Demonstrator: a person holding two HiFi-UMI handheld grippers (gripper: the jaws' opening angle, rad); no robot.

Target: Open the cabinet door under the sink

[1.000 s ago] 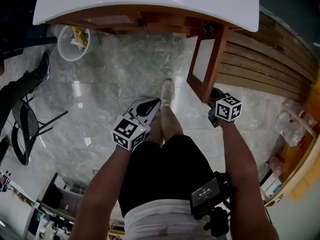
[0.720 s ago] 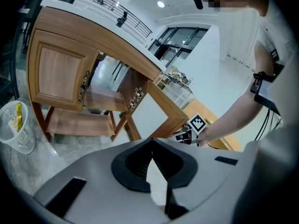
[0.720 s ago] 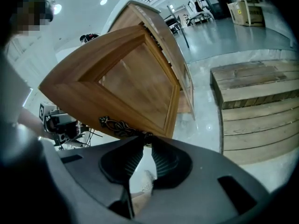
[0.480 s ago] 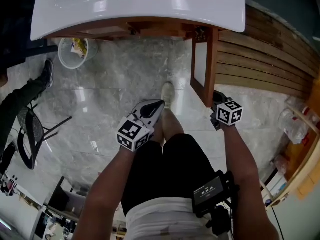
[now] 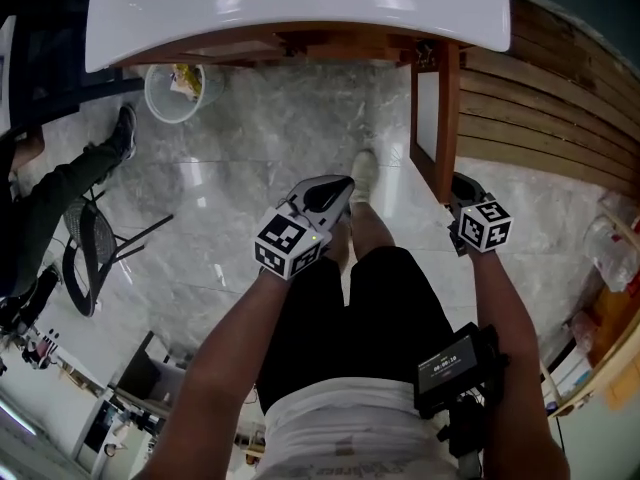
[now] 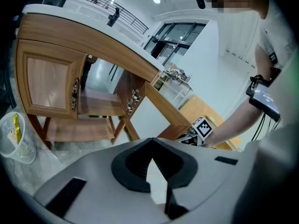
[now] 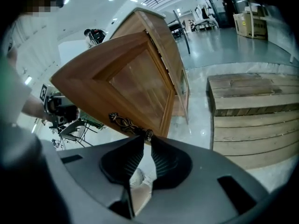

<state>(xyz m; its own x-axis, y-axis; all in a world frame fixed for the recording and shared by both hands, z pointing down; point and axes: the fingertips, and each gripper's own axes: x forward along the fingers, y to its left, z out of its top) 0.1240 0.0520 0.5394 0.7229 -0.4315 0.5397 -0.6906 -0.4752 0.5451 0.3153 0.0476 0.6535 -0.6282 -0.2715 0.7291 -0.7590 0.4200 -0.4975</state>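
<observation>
I find the right hand-held gripper (image 7: 146,137) pinching the near end of the handle (image 7: 126,123), which runs up-left along the door (image 7: 135,85); the left hand-held gripper (image 6: 152,138), pressed together and empty, is well apart.

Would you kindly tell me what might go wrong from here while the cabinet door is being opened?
The right gripper pinches only the end of the ornate handle, so it could slip off mid-pull. The cabinet door already stands swung out, with that gripper on the side facing the wooden planks; swinging wider may crowd the gripper against them.
</observation>
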